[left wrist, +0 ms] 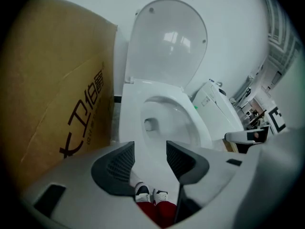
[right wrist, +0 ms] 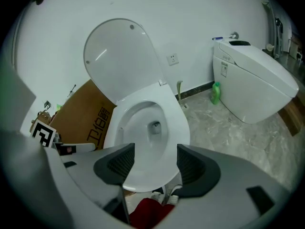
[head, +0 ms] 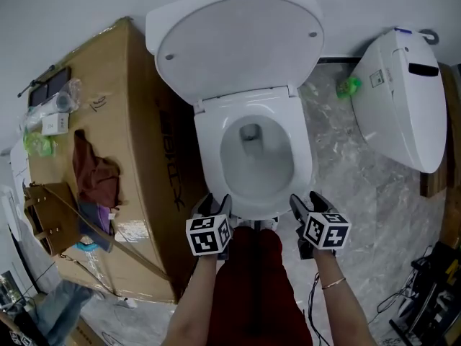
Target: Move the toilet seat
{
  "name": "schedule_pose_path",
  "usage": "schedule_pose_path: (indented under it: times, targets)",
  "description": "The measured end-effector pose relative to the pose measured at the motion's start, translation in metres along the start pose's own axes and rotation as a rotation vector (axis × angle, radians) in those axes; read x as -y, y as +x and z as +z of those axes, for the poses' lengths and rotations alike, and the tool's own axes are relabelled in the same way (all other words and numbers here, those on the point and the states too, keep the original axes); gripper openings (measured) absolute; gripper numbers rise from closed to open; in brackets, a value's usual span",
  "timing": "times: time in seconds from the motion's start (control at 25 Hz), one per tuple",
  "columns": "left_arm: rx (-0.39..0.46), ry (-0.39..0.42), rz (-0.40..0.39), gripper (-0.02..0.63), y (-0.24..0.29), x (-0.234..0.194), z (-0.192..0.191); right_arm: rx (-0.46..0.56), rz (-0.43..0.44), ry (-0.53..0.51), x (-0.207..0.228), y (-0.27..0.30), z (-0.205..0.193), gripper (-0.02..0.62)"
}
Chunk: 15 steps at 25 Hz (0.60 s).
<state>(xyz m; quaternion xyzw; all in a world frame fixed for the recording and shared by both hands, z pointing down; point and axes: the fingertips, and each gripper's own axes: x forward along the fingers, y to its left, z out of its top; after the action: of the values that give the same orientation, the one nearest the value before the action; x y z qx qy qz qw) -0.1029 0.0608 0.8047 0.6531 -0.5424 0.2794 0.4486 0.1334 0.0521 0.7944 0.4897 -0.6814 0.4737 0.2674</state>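
Toilet seat (head: pixel 209 150) is lying flat on the bowl with the lid (head: pixel 238 42) standing up against the wall. Left gripper (head: pixel 215 204) and right gripper (head: pixel 308 202) sit at the seat's front edge, one per corner. Both sets of jaws are spread wide and pinching nothing. The big cardboard box (head: pixel 144 121) crowds right up against the left side. On the right there's open marble floor (head: pixel 346 171) before the second toilet (head: pixel 400 99).

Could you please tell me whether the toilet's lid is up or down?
Up. The lid stands raised behind the bowl, and the inside of the bowl is fully exposed.
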Motion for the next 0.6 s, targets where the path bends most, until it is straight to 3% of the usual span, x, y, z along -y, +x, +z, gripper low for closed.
schedule_pose_path:
  times: [0.2, 0.6]
  targets:
    - [-0.058, -0.060, 0.036, 0.222, 0.019, -0.021, -0.019, -0.084, -0.007, 0.020, 0.015, 0.023, -0.023, 0.296]
    - [-0.140, -0.167, 0.023, 0.229, 0.045, -0.038, -0.052, -0.145, -0.020, 0.116, 0.032, 0.054, -0.048, 0.318]
